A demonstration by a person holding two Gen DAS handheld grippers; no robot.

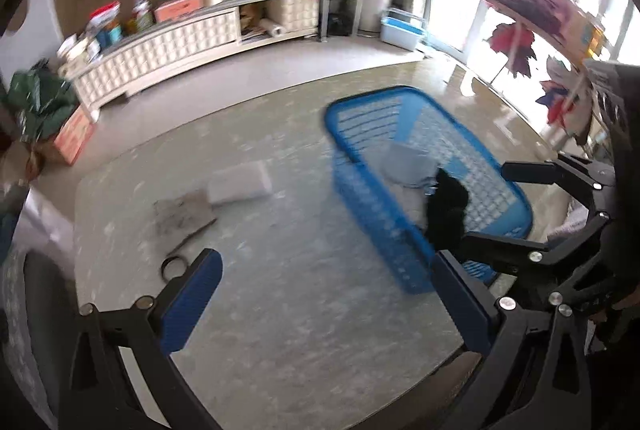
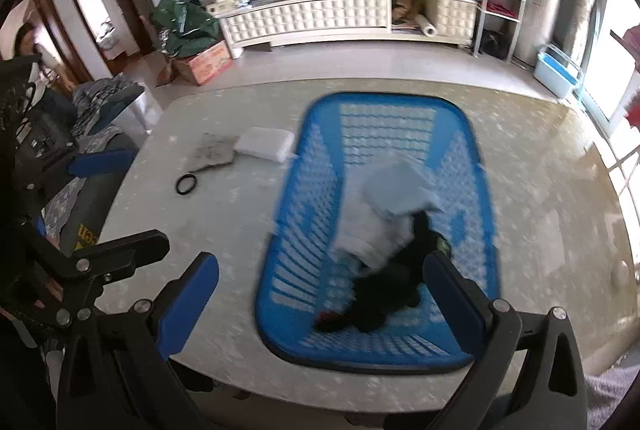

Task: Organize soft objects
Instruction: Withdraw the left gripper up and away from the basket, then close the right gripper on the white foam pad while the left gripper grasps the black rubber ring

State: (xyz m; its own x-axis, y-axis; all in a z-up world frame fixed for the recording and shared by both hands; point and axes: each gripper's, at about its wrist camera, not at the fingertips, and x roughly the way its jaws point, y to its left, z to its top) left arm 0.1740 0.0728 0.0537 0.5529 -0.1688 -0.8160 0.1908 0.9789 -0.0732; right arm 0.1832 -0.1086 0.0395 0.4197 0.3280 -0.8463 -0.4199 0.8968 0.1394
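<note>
A blue slatted plastic basket (image 2: 472, 134) stands on the pale marble table (image 2: 224, 214); it also shows in the left wrist view (image 1: 360, 206). Inside lie a light blue-grey folded cloth (image 2: 392, 202) and a black soft item (image 2: 384, 294), the same cloth (image 1: 408, 166) and black item (image 1: 448, 210) showing in the left wrist view. My left gripper (image 1: 332, 300) is open and empty over the table, left of the basket. My right gripper (image 2: 320, 302) is open and empty above the basket's near left end. The right gripper's fingers (image 1: 528, 170) reach over the basket in the left wrist view.
A white sponge-like block (image 2: 266, 144), a grey rag (image 2: 214, 150) and a black ring (image 2: 187, 184) lie on the table left of the basket. A chair with patterned cloth (image 2: 100, 98) stands at the table's left. A low white cabinet (image 2: 320, 18) lines the far wall.
</note>
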